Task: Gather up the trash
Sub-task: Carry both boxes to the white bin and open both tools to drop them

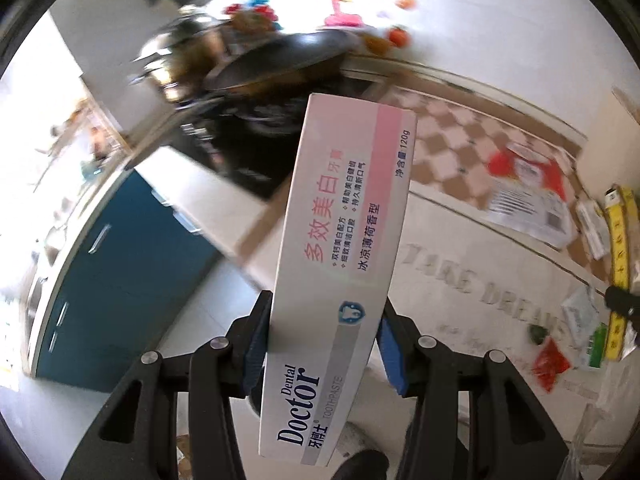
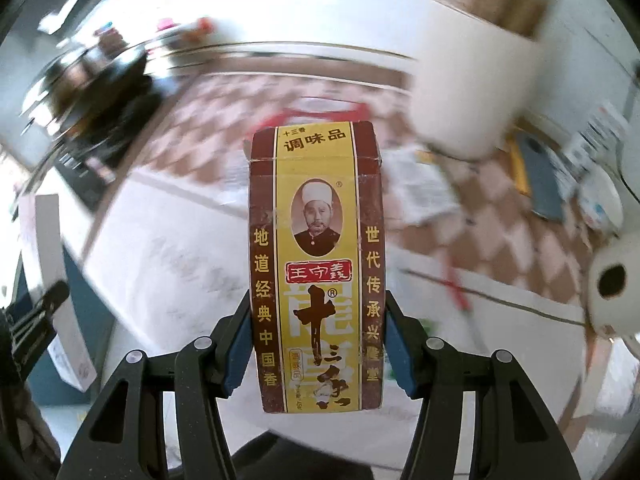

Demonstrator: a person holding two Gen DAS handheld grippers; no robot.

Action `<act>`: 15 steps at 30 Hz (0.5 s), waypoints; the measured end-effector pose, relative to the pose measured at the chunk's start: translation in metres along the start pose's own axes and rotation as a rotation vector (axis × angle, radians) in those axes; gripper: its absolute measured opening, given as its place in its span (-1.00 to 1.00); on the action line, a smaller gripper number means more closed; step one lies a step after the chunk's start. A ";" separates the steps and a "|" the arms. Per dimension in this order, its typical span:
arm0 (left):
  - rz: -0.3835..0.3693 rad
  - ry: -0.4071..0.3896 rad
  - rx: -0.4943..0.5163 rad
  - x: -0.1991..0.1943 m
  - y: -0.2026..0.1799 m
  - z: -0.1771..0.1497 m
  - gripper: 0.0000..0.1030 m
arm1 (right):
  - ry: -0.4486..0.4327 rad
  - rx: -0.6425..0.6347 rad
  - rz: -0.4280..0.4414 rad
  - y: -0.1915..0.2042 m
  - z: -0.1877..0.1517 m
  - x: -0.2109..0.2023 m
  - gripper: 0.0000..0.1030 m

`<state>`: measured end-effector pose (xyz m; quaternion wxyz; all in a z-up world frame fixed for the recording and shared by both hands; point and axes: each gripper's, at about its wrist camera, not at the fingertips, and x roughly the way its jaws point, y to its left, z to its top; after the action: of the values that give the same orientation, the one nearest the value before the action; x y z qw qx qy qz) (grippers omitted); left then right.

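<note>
My left gripper is shut on a long white and pink toothpaste box, held lengthwise above the table. My right gripper is shut on a brown and yellow seasoning box, held upright above the table. The toothpaste box and left gripper also show at the left edge of the right wrist view. Loose trash lies on the table in the left wrist view: a red and white packet, a small red wrapper and a yellow strip.
A white tablecloth with a checked brown band covers the table. A black pan sits at the far left. A large white bin stands at the back right. A paper roll lies at the right. A blue cabinet is left.
</note>
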<state>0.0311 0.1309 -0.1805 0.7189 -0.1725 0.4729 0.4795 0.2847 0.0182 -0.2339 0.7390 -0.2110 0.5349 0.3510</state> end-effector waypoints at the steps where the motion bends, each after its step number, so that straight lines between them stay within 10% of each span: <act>1: 0.016 -0.003 -0.019 0.002 0.011 -0.004 -0.12 | -0.002 -0.037 0.019 0.023 -0.003 -0.002 0.16; 15: 0.133 0.247 -0.388 0.110 0.200 -0.140 -0.13 | 0.156 -0.454 0.174 0.273 -0.111 0.078 0.16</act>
<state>-0.2011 0.1871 -0.3016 0.5758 -0.3331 0.4665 0.5830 0.0242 0.1466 -0.3272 0.5963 -0.3511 0.5137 0.5073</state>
